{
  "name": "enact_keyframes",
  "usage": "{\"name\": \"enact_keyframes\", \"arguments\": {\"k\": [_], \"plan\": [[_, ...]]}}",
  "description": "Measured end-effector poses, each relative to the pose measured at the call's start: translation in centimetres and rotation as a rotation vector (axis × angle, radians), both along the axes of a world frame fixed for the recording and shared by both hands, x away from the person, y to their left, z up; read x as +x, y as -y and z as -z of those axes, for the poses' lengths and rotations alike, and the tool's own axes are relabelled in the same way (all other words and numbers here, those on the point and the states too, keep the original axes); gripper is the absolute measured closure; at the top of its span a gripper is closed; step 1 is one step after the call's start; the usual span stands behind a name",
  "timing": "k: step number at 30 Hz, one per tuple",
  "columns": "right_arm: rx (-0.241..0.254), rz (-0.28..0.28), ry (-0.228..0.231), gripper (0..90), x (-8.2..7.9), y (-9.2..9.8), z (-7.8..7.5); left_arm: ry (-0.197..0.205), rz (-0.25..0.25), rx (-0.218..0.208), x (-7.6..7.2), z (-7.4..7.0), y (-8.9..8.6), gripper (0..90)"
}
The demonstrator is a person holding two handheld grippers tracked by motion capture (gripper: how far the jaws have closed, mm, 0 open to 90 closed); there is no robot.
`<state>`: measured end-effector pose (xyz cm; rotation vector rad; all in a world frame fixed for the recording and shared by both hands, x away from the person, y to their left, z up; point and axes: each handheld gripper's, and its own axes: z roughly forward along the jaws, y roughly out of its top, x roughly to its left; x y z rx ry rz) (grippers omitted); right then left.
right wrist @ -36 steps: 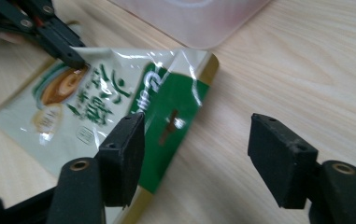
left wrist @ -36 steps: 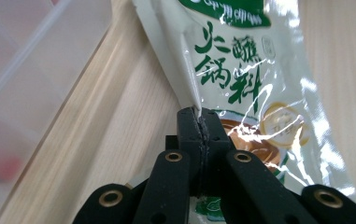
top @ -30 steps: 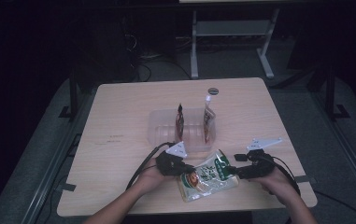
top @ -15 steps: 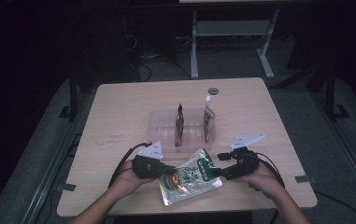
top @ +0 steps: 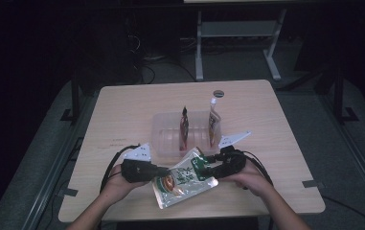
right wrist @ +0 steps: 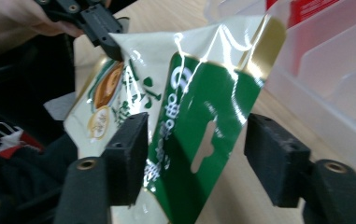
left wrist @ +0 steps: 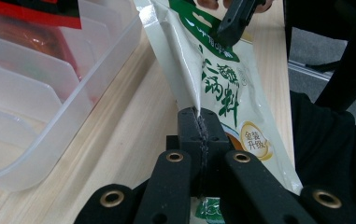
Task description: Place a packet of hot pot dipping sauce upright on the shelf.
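Note:
A white and green food pouch (top: 182, 181) is lifted at one end over the table's near edge. My left gripper (top: 166, 171) is shut on the pouch's side seam (left wrist: 198, 108), its jaws pressed flat together (left wrist: 199, 133). My right gripper (top: 205, 168) reaches in from the right. Its jaws stand either side of the pouch's green top edge (right wrist: 203, 121) and have just been closing. The right pad (right wrist: 274, 158) is still apart from the pouch, so my right gripper (right wrist: 199, 156) is open.
A clear slotted plastic bin (top: 168, 132) stands just beyond the pouch, with a red pouch (top: 184, 128) and a beige pouch (top: 213, 125) upright in it. A small dark round thing (top: 218, 93) lies at the table's far edge. The bin's wall (left wrist: 35, 107) is close on the left.
Both hands have moved left along the near edge, carrying the pouch with them. The right gripper has come in to the pouch's top end and its jaws have narrowed.

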<state>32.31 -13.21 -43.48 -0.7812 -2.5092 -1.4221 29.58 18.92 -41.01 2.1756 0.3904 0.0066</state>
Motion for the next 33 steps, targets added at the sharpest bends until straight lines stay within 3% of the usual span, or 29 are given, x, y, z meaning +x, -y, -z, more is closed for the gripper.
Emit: {"name": "enact_keyframes", "arguments": {"k": [10,16,23,30,33], "plan": [[0.049,-0.054,-0.037,68.2,-0.1,0.2,0.2,-0.002,0.0,-0.013,0.1,0.1,-0.1,90.0],[0.069,-0.082,-0.02,82.7,-0.3,0.2,0.0,0.002,-0.011,-0.018,0.3,0.2,-0.2,90.0],[0.08,-0.101,-0.02,89.2,-0.5,0.3,-0.2,-0.002,-0.017,-0.026,0.5,0.2,-0.3,90.0],[0.118,-0.14,-0.03,90.0,-0.8,0.2,-0.7,-0.019,-0.027,-0.038,0.8,0.6,-0.6,89.7],[0.13,-0.158,-0.012,90.0,-1.1,0.1,-1.1,-0.018,-0.032,-0.041,0.9,0.6,-0.6,89.6]]}}
